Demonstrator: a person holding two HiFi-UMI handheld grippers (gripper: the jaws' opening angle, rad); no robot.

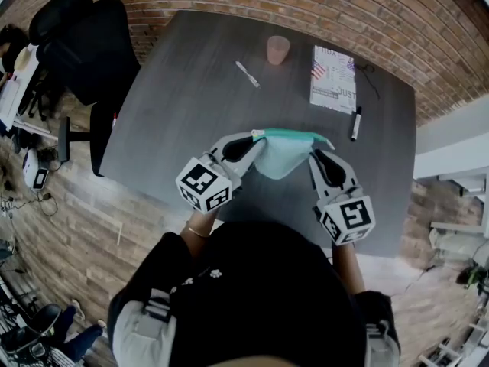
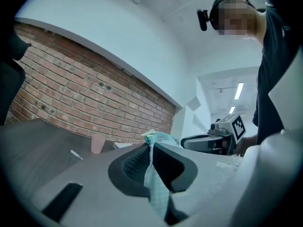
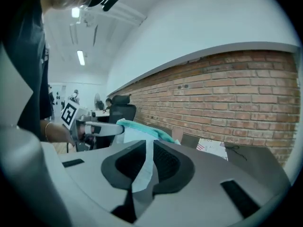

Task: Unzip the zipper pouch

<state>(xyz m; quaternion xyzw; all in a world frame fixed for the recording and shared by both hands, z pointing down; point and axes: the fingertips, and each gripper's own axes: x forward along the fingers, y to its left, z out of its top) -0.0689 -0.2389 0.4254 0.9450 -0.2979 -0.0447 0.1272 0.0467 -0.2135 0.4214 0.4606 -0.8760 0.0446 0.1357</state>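
left fingers clamp pouch end | right fingers grip other end | risk: thin cloth slips when tugged

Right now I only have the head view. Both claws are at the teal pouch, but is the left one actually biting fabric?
Observer: Yes. In the left gripper view the left claw is closed on the zipper pouch, with teal fabric running down between its pads.
Operator: And the right?
Observer: The right gripper view shows the right claw with a pale strip of the pouch pinched between its pads too.
Operator: Zipper pull anywhere?
Observer: Can't confirm. In the left gripper view a small pale tab sticks up at the pouch's top edge, but it's too small to tell whether it is the pull.
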